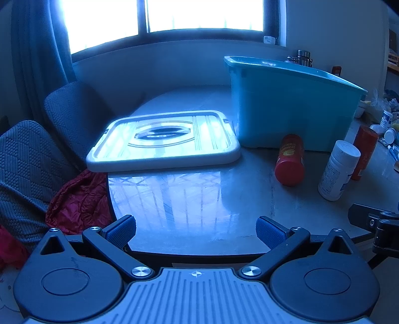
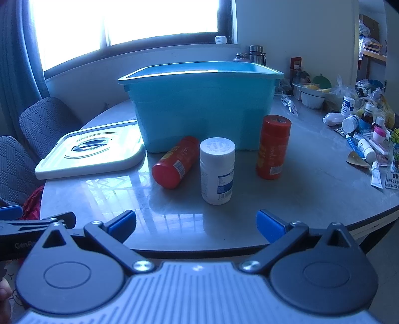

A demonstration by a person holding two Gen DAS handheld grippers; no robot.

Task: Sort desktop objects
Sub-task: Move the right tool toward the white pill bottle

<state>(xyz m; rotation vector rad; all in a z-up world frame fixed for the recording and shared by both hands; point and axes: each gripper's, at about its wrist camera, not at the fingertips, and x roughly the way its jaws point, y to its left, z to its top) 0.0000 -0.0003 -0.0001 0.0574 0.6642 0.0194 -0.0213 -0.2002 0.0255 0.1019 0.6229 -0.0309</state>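
— While both tools hang back at the table's near edge, where do I stand?

— Your left gripper [image 1: 196, 231] has its blue pads spread wide with nothing between them, and the right gripper [image 2: 196, 225] is the same: jaws apart, empty. Neither touches anything.

— And the things to sort?

— Three bottles stand in front of the teal bin [image 2: 199, 104]. The white bottle [image 2: 217, 170] is upright and nearest to your right tool. The lying red bottle [image 2: 175, 162] sits just to its left, base toward you, its far end close to the bin wall. The upright red bottle [image 2: 273, 147] is to the right, a little apart. The bin is open; its white lid [image 2: 91, 152] lies flat on the table beside it, on the left.

— So I'd take the white one first with the right?

— I judge so. Come in level, centre the pads on its body below the cap, and close squarely; it is tall and could tip into the lying red bottle if nudged off-centre. Lift clear of the rim before moving over the bin.

— What about the table?

— The tabletop [image 2: 311, 179] is glossy, pale and round-edged, mirroring the bright window [image 2: 124, 20]; bottles may slide on it. Small clutter crowds the far right. Grey chairs [image 1: 27, 159] and a red cloth [image 1: 79, 199] sit at the left.
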